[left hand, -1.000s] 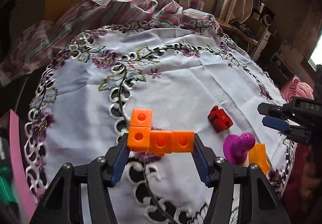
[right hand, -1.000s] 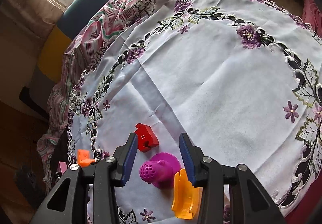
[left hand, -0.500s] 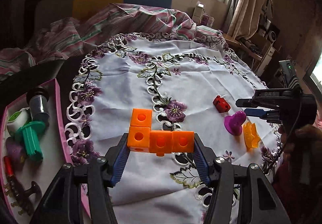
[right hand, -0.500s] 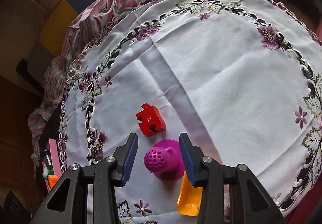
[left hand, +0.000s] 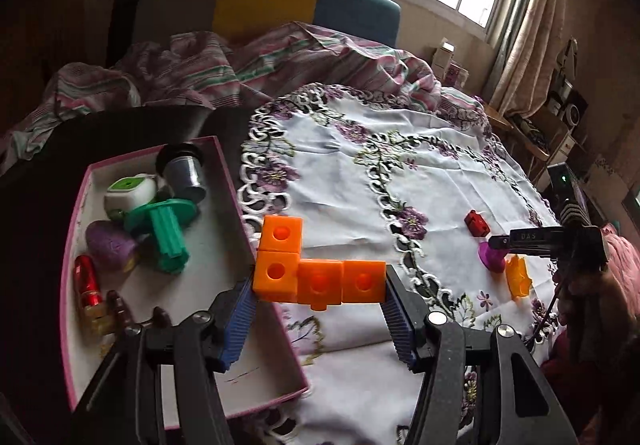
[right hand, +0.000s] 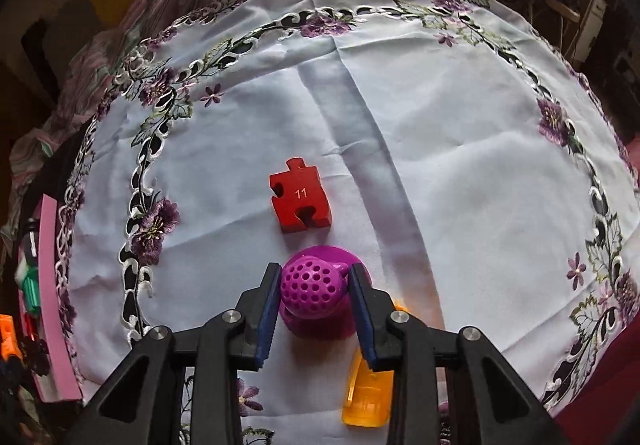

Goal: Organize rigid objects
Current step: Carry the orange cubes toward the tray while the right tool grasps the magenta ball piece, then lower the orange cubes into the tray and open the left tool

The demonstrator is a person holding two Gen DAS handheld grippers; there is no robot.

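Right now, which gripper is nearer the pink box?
Left. The left gripper, holding the orange blocks, hangs at the pink box edge; the right gripper is across the cloth.

- round table, covered by a white tablecloth (right hand: 460, 149) with purple flower embroidery
- on the cloth: red puzzle piece (right hand: 300, 201) (marked 11), purple perforated-head toy (right hand: 316, 291), orange piece (right hand: 366, 397) just beside it
- pink-rimmed box (left hand: 264, 241) at the cloth's edge
- striped fabric (left hand: 280, 57) bunched at the far side

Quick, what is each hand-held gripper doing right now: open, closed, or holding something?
Left hand-held gripper: closed on the orange block piece.
Right hand-held gripper: jaws have just been closing on the purple perforated knob, which its pads now touch.
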